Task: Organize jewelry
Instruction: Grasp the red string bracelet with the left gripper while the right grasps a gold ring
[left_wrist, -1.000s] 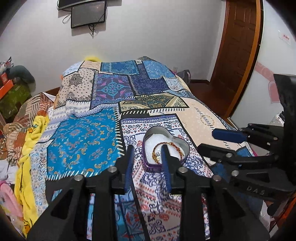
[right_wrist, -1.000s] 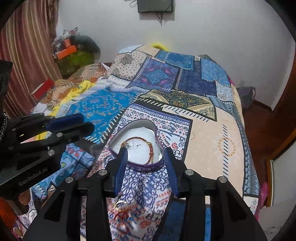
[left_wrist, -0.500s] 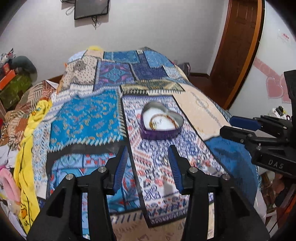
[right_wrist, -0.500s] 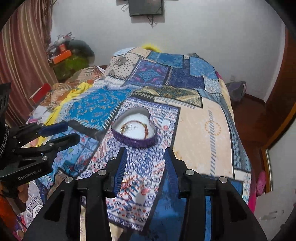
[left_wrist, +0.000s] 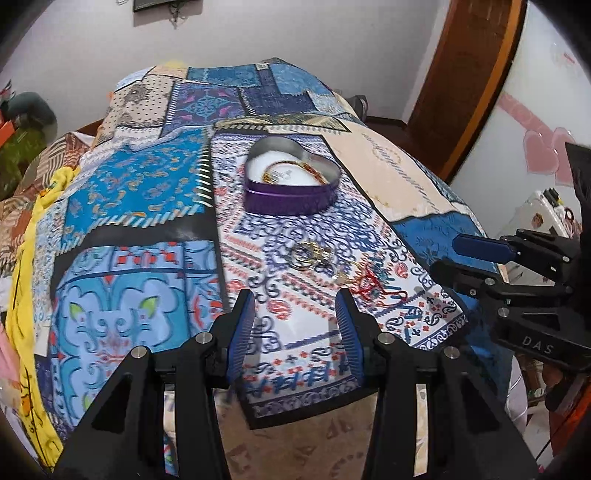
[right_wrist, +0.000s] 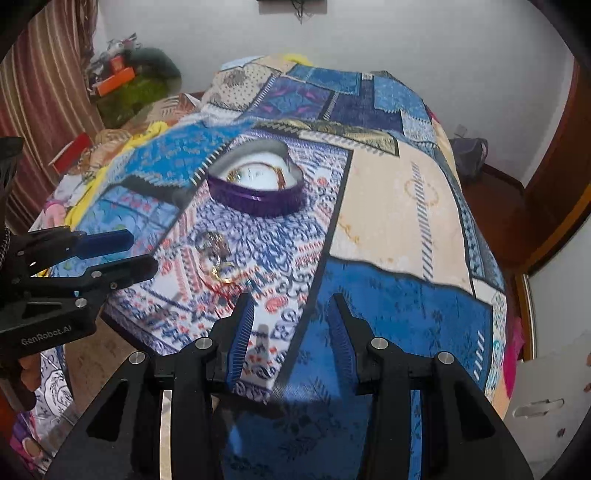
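Both my left tool (left_wrist: 295, 317) and right tool (right_wrist: 290, 319) hang spread and empty above the bed (left_wrist: 140, 192), where loose rings (left_wrist: 312, 256), probably light and slippery, lie near the heart-shaped tin (left_wrist: 291, 192), best pinched across the band.

"DAS" — on the right claw (left_wrist: 476, 258); "GenRobot.AI" — on the left claw (right_wrist: 122, 254).

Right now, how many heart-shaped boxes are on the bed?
1. The purple heart-shaped tin box sits open on the patchwork bedspread, beyond the loose rings, with a gold and red bracelet inside. Others may be hidden outside the view.
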